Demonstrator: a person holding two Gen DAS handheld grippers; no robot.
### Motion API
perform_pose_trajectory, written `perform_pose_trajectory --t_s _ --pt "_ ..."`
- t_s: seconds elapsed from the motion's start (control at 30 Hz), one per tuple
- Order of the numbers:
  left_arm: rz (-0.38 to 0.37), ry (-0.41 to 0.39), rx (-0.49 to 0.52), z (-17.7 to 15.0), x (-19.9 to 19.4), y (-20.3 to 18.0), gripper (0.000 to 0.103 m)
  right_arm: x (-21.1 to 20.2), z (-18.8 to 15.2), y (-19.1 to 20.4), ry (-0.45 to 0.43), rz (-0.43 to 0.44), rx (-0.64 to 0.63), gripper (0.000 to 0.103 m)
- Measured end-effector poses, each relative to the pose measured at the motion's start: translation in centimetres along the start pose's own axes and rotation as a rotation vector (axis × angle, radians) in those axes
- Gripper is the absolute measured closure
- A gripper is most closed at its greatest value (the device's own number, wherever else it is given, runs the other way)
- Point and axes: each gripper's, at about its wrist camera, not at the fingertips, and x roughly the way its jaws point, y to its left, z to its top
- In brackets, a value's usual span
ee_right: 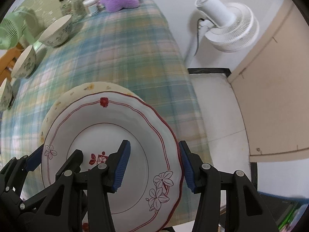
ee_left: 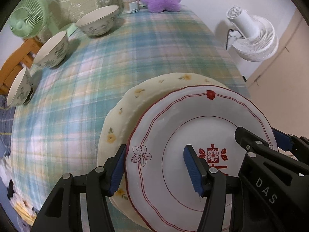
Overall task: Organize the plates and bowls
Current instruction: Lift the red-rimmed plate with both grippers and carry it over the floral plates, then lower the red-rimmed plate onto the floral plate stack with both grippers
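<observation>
The left gripper (ee_left: 154, 169) is pointing steeply downward, its two blue-padded fingers (ee_left: 116, 171) straddling the left rim of the red-trimmed white plate (ee_left: 170, 119), one pad outside the edge and one over the plate's face. The right gripper (ee_right: 154, 165) is tilting down just as steeply, its fingers (ee_right: 122, 166) bracketing the opposite rim in the same way. Whether the pads are pressing on the rim cannot be told. Each gripper is showing at the edge of the other's view.

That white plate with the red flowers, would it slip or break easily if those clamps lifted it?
The red-trimmed white plate looks glazed and glossy, so probably slippery. It seems rigid ceramic, likely chipping if dropped. A gripper straddles each side of its rim, left gripper and right gripper, which should keep it from tipping.
</observation>
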Motion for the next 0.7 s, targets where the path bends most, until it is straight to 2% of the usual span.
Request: perform_pose_trajectory --t_s 0.43,0.47,0.53,0.6,0.7 --pt "0.079 -0.05 -0.027 -0.6 -0.3 -0.5 0.043 -0.2 0.0 -0.5 -0.011 0.06 -0.05 0.05" --pt "0.091 -0.052 -0.027 -0.6 -0.3 -0.5 0.043 -0.4 -0.2 -0.5 -0.016 0.058 -0.057 0.053" --pt "0.115 -0.049 -0.036 -0.7 -0.2 -0.4 0.043 -0.8 -0.4 -0.5 -0.008 0.029 -0.083 0.077" --pt "0.117 -0.052 -0.039 -0.7 -0.2 -0.3 0.043 -0.8 -0.5 -0.7 0.007 0.031 -0.098 0.081" --pt "0.135 -0.058 -0.033 -0.7 -0.2 -0.5 0.042 -0.7 -0.6 -0.6 0.002 0.027 -0.108 0.081"
